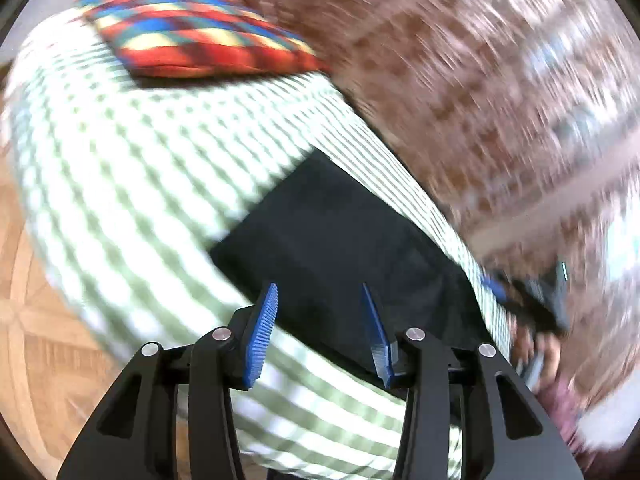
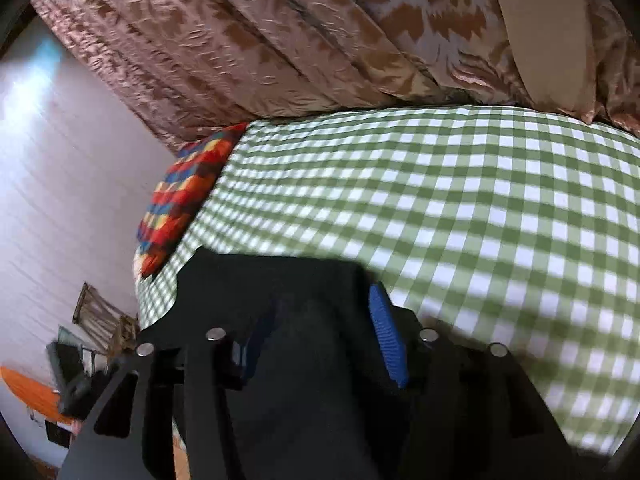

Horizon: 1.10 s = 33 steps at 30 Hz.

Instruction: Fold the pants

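Black pants point(image 1: 340, 240) lie folded in a dark block on the green checked bed cover point(image 1: 140, 184). My left gripper point(image 1: 319, 286) hovers over their near edge, open, with nothing between its blue pads point(image 1: 260, 336). In the right wrist view the pants point(image 2: 280, 276) bulge up between the fingers of my right gripper point(image 2: 320, 304). Its right blue pad point(image 2: 386, 340) stands at the cloth's edge, and cloth partly hides the left one. The jaws stand apart. The right gripper point(image 1: 532, 300) also shows blurred at the pants' far right side, with a hand behind it.
A patchwork cushion point(image 1: 200, 36) point(image 2: 184, 200) lies at the far end of the bed. Brown patterned fabric point(image 1: 460, 80) point(image 2: 240, 40) runs along the bed's far side. Wooden floor point(image 1: 32, 320) lies left of the bed. Clutter point(image 2: 80, 360) stands by the wall.
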Tool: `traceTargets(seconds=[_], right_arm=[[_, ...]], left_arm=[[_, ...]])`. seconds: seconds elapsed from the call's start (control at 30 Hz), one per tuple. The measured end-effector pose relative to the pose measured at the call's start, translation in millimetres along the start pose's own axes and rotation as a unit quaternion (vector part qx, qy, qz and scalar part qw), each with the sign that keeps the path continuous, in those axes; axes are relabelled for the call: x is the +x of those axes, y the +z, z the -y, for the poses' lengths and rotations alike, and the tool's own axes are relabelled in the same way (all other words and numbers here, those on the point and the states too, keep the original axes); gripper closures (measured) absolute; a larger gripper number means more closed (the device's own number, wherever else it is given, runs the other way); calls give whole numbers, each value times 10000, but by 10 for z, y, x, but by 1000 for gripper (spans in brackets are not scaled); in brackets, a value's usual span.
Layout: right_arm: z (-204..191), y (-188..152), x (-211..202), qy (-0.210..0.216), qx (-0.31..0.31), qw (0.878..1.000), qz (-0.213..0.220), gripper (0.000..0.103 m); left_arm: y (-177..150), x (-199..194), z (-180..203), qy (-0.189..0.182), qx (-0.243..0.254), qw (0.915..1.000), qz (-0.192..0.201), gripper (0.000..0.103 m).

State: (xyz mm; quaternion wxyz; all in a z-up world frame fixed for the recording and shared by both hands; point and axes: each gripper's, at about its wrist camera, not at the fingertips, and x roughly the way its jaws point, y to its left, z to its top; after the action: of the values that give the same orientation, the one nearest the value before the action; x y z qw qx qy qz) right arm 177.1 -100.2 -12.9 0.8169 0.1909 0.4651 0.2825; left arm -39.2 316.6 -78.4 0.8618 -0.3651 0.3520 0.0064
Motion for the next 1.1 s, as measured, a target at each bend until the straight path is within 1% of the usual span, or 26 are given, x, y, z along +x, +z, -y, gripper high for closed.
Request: traceTargets(seconds=[0.03, 0.1, 0.17, 0.2, 0.3, 0.33, 0.37, 0.4, 0.43, 0.47, 0.5, 0.53, 0.57, 0.6, 0.63, 0.67, 0.73, 0.77, 0.8, 0.83, 0.9, 0.93, 0.97, 1.0, 1.03, 1.1], right_arm=[[-49, -91, -60, 26, -46, 10000, -7, 51], [-126, -288, -160, 91, -80, 9999, -45, 51], [-182, -499, -241, 171, -82, 9998, -102, 50], [-199, -594, -281, 178, -84, 9997, -136, 50], [-203, -878, -378, 110, -51, 9996, -237, 48], [-175, -966, -406, 109, 4, 9995, -281, 48], [-146, -1033, -424, 98, 26, 9994, -329, 47], [-117, -1119, -443, 36, 57, 9993, -371, 47], [-100, -1168, -462, 25, 112, 9992, -389, 45], [-77, -1219, -470, 35, 196, 9989, -424, 45], [-57, -1263, -482, 45, 243, 9987, -454, 45], [-51, -1315, -489, 54, 262, 9984, -493, 45], [-54, -1359, -486, 107, 244, 9979, -587, 45], [-57, -1397, -479, 85, 221, 9978, -626, 45], [-51, -1445, -466, 32, 205, 9977, -651, 46], [-28, -1480, -454, 32, 221, 9976, -659, 46], [7, -1512, -430, 57, 269, 9976, -629, 46], [8, -1519, -430, 63, 264, 9977, -624, 46], [14, -1526, -431, 76, 280, 9977, -617, 45], [28, -1519, -431, 111, 316, 9976, -604, 45], [45, -1512, -420, 153, 337, 9975, -597, 45], [62, -1527, -421, 169, 367, 9975, -585, 45], [63, -1532, -424, 176, 368, 9975, -572, 45], [66, -1531, -431, 184, 362, 9976, -555, 45], [73, -1535, -445, 216, 390, 9976, -522, 45], [105, -1550, -488, 312, 493, 9972, -463, 45]], left_arm=[[26, -29, -69, -14, -138, 9999, 4, 61], [114, -38, -177, -96, -411, 9991, -89, 53], [170, 9, -211, -26, -542, 9985, -90, 53], [201, 62, -207, -98, -594, 9981, -162, 53], [224, 259, -164, -29, -620, 9974, -375, 53], [239, 326, -143, -1, -614, 9974, -373, 61], [244, 407, -103, 98, -508, 9978, -426, 73], [264, 451, -77, 128, -428, 9981, -430, 89], [289, 480, -30, 142, -321, 9986, -389, 95], [306, 472, 0, 117, -244, 9991, -325, 95], [340, 421, 73, -55, -135, 9998, -162, 96], [375, 331, 158, -273, 4, 9996, 51, 96], [399, 250, 229, -297, 161, 9992, 218, 96], [407, 217, 247, -202, 254, 9991, 288, 96], [410, 221, 237, 106, 411, 9986, 323, 96], [404, 287, 167, 454, 501, 9974, 250, 96], [361, 450, -49, 735, 309, 9968, -89, 97], [314, 524, -141, 847, 262, 9957, -272, 97], [248, 557, -207, 889, 291, 9951, -332, 97], [207, 544, -242, 852, 309, 9955, -265, 95], [189, 522, -289, 849, 245, 9960, -138, 88], [190, 523, -304, 963, 255, 9949, -153, 81], [186, 503, -301, 1013, 241, 9945, -146, 79], [201, 463, -270, 1093, 251, 9936, -122, 71], [214, 421, -251, 1204, 265, 9924, -59, 69], [233, 244, -118, 1601, 413, 9858, 283, 68]])
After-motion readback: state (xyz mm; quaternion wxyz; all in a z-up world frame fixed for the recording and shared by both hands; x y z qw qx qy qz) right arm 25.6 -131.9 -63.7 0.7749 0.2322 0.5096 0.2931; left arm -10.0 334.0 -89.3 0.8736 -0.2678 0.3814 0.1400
